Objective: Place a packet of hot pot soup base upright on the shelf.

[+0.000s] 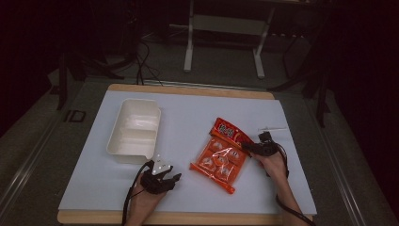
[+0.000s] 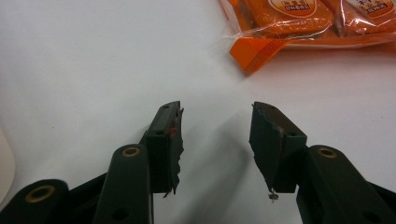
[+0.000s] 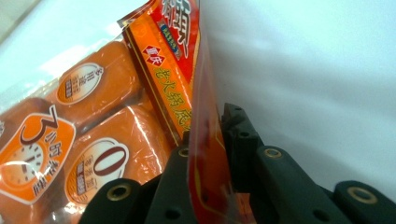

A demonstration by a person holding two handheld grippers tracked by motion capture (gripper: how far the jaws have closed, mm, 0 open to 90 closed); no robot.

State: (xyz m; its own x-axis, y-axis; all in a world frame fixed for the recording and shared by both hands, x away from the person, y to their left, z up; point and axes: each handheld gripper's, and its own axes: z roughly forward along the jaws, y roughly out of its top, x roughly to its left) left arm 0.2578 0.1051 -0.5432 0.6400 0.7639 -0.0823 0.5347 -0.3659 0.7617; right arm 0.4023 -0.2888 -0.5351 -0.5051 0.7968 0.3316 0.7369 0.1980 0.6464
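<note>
Orange and red, the snack packet [image 1: 221, 154] lies flat on the pale table [image 1: 188, 188], right of the middle, with its red header end pointing away from the person and its sealed orange tail toward the near edge. Through its clear front several orange wrapped pieces show. The right tongs [image 1: 248, 146] are at the packet's right edge near the header; in the right gripper view the right tongs [image 3: 210, 140] are pressed together on that thin edge of the packet [image 3: 93, 140], which stands up between the two black jaws. The left tongs [image 1: 162, 178] sit low over bare table, near the front edge and left of the packet, apart from it. In the left gripper view the left tongs [image 2: 215, 123] are spread wide with nothing between them, and a corner of the packet [image 2: 299, 23] lies ahead and to the right. A white plastic tray [image 1: 135, 130], divided into compartments, stands on the left part of the table, well apart from the packet.
</note>
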